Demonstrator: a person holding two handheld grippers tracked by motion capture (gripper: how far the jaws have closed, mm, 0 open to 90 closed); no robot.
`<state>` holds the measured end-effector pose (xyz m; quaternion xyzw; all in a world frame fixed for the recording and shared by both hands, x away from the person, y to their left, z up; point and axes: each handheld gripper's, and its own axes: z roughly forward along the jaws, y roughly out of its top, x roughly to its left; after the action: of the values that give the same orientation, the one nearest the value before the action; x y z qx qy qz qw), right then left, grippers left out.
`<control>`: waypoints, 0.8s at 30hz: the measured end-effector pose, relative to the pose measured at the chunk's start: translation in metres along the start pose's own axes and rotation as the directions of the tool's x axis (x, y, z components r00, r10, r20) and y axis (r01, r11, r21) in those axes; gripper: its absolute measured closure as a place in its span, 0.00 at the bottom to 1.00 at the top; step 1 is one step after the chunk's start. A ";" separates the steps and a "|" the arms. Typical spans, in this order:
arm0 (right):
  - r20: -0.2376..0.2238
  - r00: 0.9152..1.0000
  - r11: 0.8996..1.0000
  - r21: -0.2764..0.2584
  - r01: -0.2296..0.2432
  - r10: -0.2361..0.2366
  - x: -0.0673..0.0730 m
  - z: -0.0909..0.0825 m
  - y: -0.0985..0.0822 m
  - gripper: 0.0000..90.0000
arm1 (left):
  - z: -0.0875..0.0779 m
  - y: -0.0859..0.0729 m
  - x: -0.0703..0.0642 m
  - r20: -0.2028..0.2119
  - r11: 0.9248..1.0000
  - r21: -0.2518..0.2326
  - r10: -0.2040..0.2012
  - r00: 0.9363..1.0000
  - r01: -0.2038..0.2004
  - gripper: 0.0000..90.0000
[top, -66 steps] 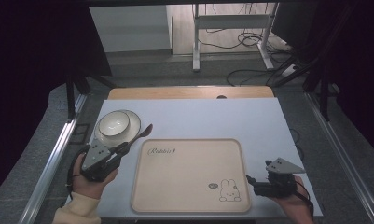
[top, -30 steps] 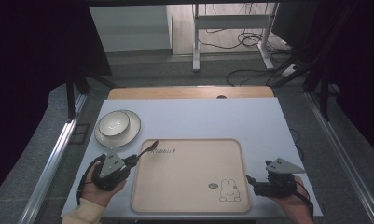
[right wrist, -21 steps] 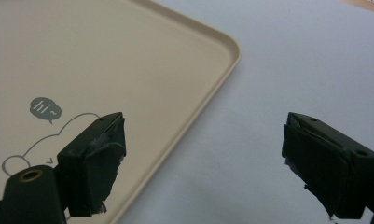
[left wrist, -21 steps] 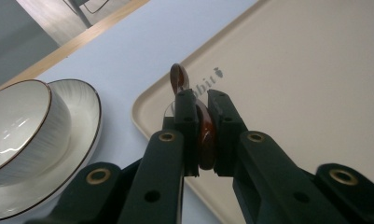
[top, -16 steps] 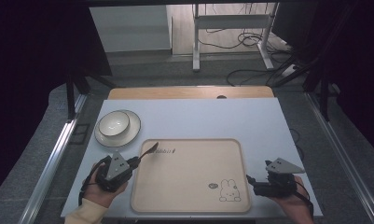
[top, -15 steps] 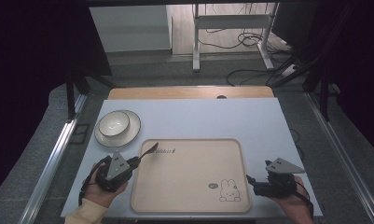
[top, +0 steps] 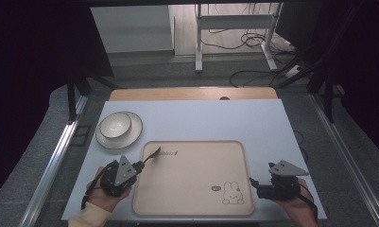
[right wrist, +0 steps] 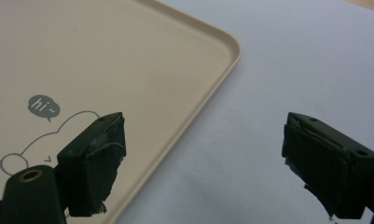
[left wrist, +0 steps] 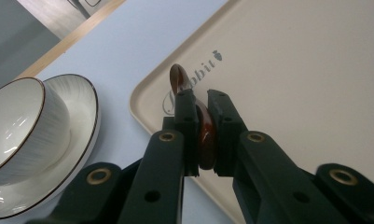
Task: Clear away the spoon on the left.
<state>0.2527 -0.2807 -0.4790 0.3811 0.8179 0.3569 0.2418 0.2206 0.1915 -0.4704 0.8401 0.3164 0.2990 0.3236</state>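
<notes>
Left of the tray (top: pixel 192 198), your bowl (top: pixel 115 125) sits nested on its plate (top: pixel 131 137), untouched. Your left gripper (left wrist: pixel 201 122) pinches a brown spoon (left wrist: pixel 204 133) over the tray's near-left corner (not yet set down, I'd judge). Your right gripper (right wrist: pixel 201 163) waits spread wide at the tray's right edge

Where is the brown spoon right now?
The brown spoon is clamped in the left claw, its tip over the tray's near-left corner by the "Rabbit" lettering, right of the bowl on its saucer.
</notes>
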 end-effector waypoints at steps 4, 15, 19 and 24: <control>0.001 1.000 1.000 -0.001 0.002 -0.002 0.000 0.000 0.000 0.15 | 0.003 0.000 -0.007 -0.006 0.999 0.018 0.028 1.000 -0.028 0.93; 0.000 1.000 1.000 0.007 0.006 -0.006 0.001 0.001 0.000 0.15 | 0.010 -0.001 -0.031 0.005 0.988 0.089 0.123 0.992 -0.123 0.93; 0.001 1.000 1.000 0.008 0.007 -0.007 0.002 0.001 0.000 0.15 | 0.013 -0.001 -0.037 0.004 0.981 0.119 0.154 0.988 -0.153 0.92; -0.002 1.000 1.000 0.011 0.009 -0.009 0.002 0.001 0.000 0.15 | 0.016 -0.001 -0.040 0.018 0.978 0.141 0.153 0.988 -0.154 0.91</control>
<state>0.2522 -0.2789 -0.4801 0.3782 0.8219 0.3516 0.2405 0.2069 0.1579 -0.4931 0.8838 0.2701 0.2969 0.2403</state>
